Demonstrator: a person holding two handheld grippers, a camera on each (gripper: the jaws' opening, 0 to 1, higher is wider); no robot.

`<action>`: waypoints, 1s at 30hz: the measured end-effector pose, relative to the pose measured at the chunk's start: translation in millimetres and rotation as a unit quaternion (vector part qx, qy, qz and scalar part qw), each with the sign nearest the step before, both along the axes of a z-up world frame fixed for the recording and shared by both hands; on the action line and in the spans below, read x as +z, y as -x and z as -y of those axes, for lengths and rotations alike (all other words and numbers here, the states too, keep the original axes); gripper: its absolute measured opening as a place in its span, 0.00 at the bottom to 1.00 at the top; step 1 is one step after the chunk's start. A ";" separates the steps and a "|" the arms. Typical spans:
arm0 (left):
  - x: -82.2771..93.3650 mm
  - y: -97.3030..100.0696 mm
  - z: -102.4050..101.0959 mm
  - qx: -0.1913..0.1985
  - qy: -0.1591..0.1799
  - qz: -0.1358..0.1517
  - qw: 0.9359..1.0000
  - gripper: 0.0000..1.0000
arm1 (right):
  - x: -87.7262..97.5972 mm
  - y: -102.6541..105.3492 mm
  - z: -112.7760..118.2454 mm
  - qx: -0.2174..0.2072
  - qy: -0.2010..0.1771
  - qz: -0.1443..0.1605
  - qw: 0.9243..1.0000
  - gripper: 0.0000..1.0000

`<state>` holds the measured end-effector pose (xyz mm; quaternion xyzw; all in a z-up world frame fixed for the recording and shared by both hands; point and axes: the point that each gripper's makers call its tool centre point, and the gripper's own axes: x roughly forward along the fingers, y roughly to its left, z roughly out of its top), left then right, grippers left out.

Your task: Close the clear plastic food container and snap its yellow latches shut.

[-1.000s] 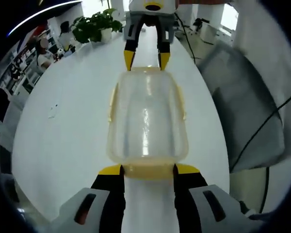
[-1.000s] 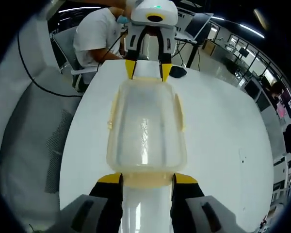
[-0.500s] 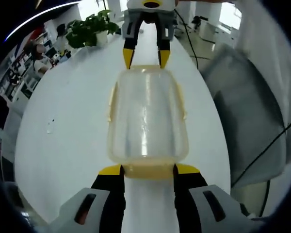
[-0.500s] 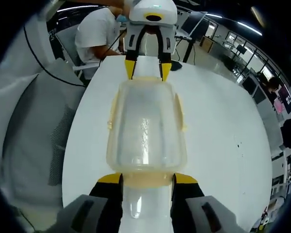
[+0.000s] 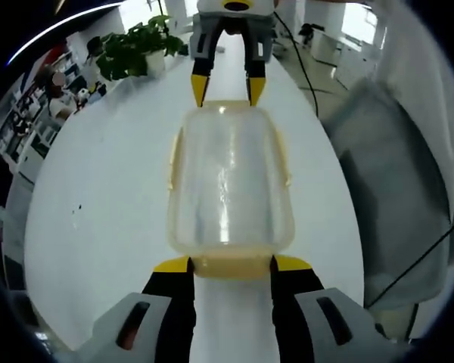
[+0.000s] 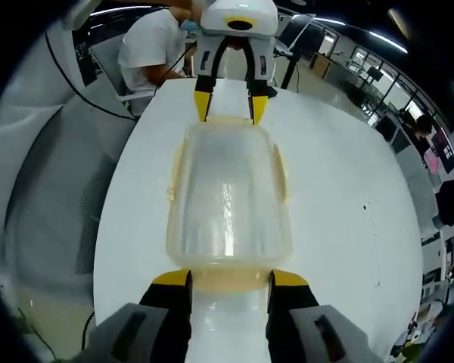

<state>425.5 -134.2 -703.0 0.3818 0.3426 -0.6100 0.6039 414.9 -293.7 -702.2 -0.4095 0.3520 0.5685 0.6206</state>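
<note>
The left gripper (image 5: 228, 263) and right gripper (image 6: 225, 278) face each other, jaws parted, tips level.

container (image 6: 228, 204) lid on — right gripper (image 6: 229, 278) jaws flank near latch | left gripper (image 6: 230, 106) opposite end

end latch (image 5: 228, 266) (behind fingers (image 5: 172, 265))

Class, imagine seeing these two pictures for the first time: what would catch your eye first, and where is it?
The clear container with yellow latches lies lengthwise mid-picture on the white table. A tool brackets each end: the left tool nearest in the left gripper view, the right tool opposite. A potted plant stands beyond, upper left.
</note>
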 end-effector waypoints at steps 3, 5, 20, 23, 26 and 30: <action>-0.1 0.5 11.1 -0.002 0.000 -0.002 1.000 0.37 | -2.3 0.8 10.9 -0.002 0.002 -0.002 1.000 0.36; -1.5 -0.5 16.8 -0.005 -0.001 -0.003 1.000 0.37 | -3.4 1.4 15.5 -0.004 0.003 -0.003 1.000 0.36; -15.8 -2.5 53.1 -0.014 -0.006 -0.006 1.000 0.37 | -18.4 1.5 52.3 -0.019 0.019 -0.004 1.000 0.36; -19.5 -4.7 56.2 -0.017 -0.008 -0.006 1.000 0.37 | -20.6 0.0 55.8 -0.020 0.021 -0.006 1.000 0.36; -20.9 -6.1 58.7 -0.017 -0.008 -0.008 1.000 0.37 | -23.1 -0.8 58.5 -0.022 0.024 -0.006 0.999 0.36; -23.6 -6.8 61.9 -0.018 -0.008 -0.009 1.000 0.37 | -28.9 -1.7 62.4 -0.025 0.023 -0.011 0.999 0.36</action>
